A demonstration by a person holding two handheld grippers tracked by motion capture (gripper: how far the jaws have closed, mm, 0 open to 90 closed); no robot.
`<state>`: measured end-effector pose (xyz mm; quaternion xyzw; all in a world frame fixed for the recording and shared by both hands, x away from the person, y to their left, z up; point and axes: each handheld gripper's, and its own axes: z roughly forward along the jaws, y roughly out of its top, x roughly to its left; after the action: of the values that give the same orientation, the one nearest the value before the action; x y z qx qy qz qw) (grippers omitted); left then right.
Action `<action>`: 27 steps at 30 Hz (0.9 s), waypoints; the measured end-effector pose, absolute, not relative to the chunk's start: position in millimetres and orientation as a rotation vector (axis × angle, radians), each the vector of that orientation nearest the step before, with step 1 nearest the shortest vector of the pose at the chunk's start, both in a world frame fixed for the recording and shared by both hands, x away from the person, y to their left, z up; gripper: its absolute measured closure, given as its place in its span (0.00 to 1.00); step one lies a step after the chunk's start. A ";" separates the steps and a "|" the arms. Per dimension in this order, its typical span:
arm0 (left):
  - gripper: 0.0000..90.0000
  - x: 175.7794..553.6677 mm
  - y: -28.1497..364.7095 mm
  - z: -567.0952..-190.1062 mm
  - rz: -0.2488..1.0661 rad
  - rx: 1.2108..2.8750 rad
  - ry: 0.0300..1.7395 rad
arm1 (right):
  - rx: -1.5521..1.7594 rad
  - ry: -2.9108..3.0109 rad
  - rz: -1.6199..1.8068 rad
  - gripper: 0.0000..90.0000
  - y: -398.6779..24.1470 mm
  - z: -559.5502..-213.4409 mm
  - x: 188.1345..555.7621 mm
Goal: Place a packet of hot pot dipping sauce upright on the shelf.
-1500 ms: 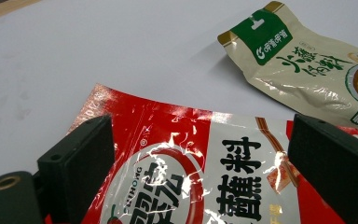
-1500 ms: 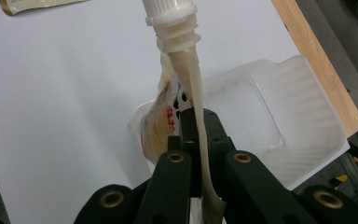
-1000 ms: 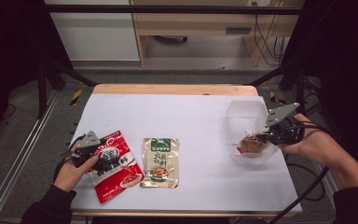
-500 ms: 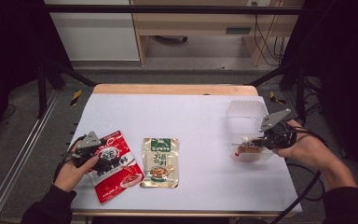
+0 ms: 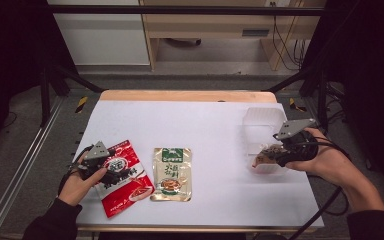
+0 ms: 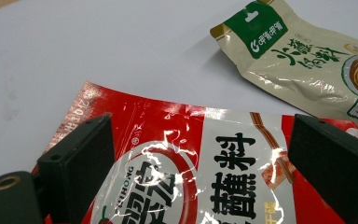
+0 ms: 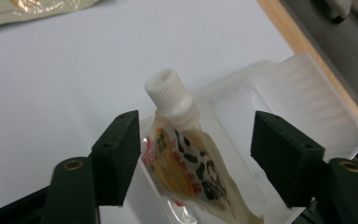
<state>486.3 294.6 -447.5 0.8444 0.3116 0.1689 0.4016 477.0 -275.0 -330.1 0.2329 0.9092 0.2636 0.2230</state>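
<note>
A glossy red and white sauce packet (image 6: 200,172), lettered "HONG" beside bold Chinese characters, is lying at the white table's (image 5: 205,125) near-left, under the left gripper (image 6: 191,154), whose jaws are gaping wide and gripping nothing. Just beside it a beige packet with a green header (image 6: 307,60) is lying flat. The right gripper (image 7: 193,158) is hovering wide open around a white-capped spouted pouch (image 7: 186,163) sitting in a clear plastic box (image 7: 317,107).
</note>
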 end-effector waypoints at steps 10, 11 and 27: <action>0.08 485.8 292.9 -447.6 0.426 2.142 0.778 | 0.601 2.365 0.867 0.18 -237.2 -310.8 459.3; 0.08 485.8 293.0 -447.6 0.426 2.142 0.779 | 0.594 2.358 0.871 0.17 -233.1 -309.7 458.1; 0.08 486.6 285.2 -443.7 0.408 2.162 0.742 | 0.552 2.293 1.010 0.14 -136.9 -328.3 436.9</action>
<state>486.6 285.2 -443.7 0.8541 0.2931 0.1612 0.3983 436.9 -136.9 -328.3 0.2063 0.8570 0.3774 0.2839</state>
